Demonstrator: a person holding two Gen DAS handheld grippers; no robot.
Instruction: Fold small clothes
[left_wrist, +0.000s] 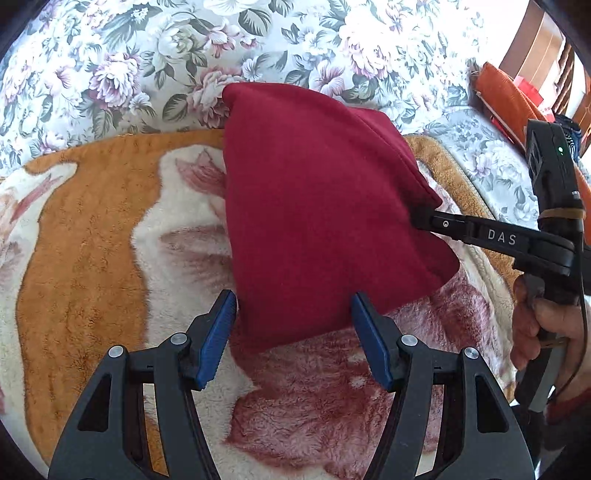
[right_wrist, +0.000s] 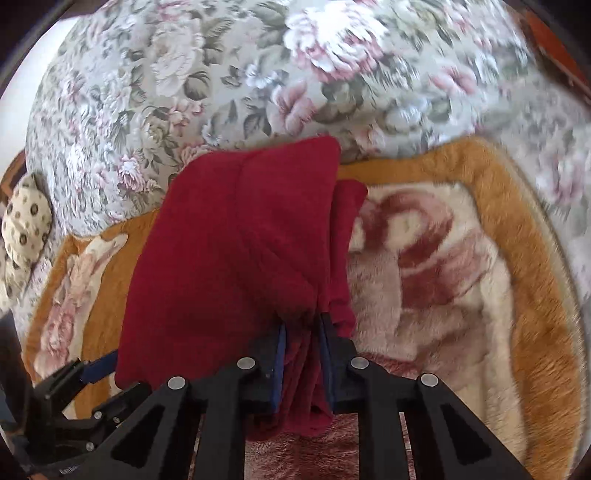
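A dark red garment (left_wrist: 317, 206), folded into a thick bundle, is held up off a fleece blanket (left_wrist: 81, 258). My left gripper (left_wrist: 293, 325) is open, its blue pads on either side of the garment's near lower edge without pinching it. My right gripper (right_wrist: 302, 354) is shut on a bunched edge of the red garment (right_wrist: 236, 258), and its black fingers reach into the cloth's right side in the left wrist view (left_wrist: 424, 219). The left gripper shows at the lower left of the right wrist view (right_wrist: 92, 373).
The orange and cream fleece blanket (right_wrist: 461, 258) lies on a floral bedspread (left_wrist: 147, 66). An orange cushion (left_wrist: 506, 96) and wooden furniture stand at the far right. A spotted pillow (right_wrist: 26, 225) lies at the left. The person's hand (left_wrist: 539, 325) holds the right gripper's handle.
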